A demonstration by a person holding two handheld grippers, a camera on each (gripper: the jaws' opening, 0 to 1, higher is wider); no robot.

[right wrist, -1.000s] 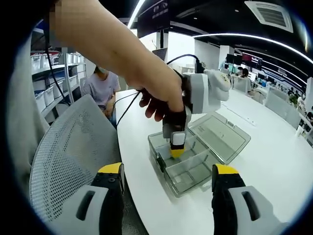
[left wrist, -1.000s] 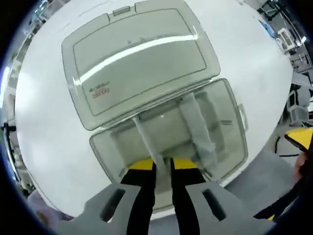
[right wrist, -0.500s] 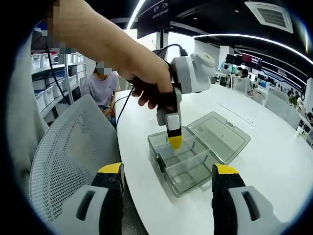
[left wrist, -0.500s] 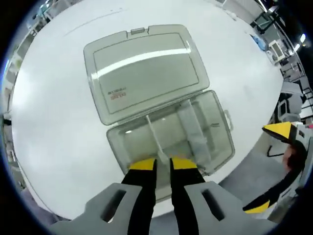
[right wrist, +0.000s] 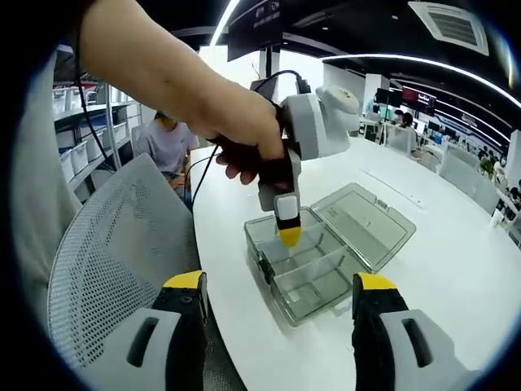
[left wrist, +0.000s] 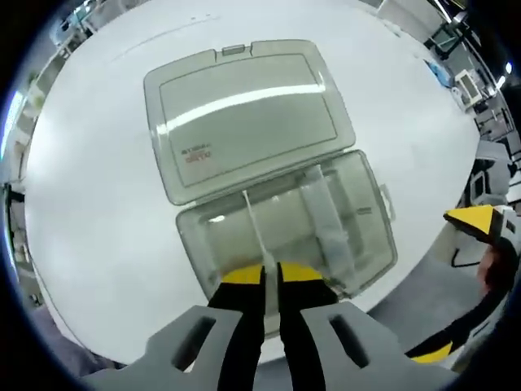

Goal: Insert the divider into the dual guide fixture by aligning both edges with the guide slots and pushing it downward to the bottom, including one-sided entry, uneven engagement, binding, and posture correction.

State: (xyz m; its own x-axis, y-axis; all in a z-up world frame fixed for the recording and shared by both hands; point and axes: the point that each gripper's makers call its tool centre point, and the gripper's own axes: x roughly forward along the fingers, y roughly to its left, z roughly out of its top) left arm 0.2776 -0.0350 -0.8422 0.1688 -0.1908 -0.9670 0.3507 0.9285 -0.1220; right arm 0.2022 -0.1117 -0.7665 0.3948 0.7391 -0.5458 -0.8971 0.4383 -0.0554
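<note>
Divider, a thin clear plastic strip (left wrist: 259, 236), stands on edge inside the smoky translucent plastic organiser box (left wrist: 286, 230), running from the hinge side toward the left gripper (left wrist: 269, 277) in the left gripper view; that gripper's yellow-tipped black jaws are drawn nearly together just at the strip's near end, though whether they actually pinch it I cannot tell. The box's flat hinged lid (left wrist: 244, 114) lies open on the round white desk (left wrist: 89, 212), and a second, wider partition (left wrist: 321, 216) sits beside the strip. It looks light, slightly flexible and slick, so I'd judge it best taken by its top edge near the middle, pressed evenly so neither end binds. From the right gripper view, the left gripper (right wrist: 288, 237) hangs over the box (right wrist: 313, 281) held by a hand (right wrist: 244, 151), while the right gripper (right wrist: 281, 297) has its jaws spread wide, holding nothing, above the desk edge beside a grey mesh chair (right wrist: 114, 244).
</note>
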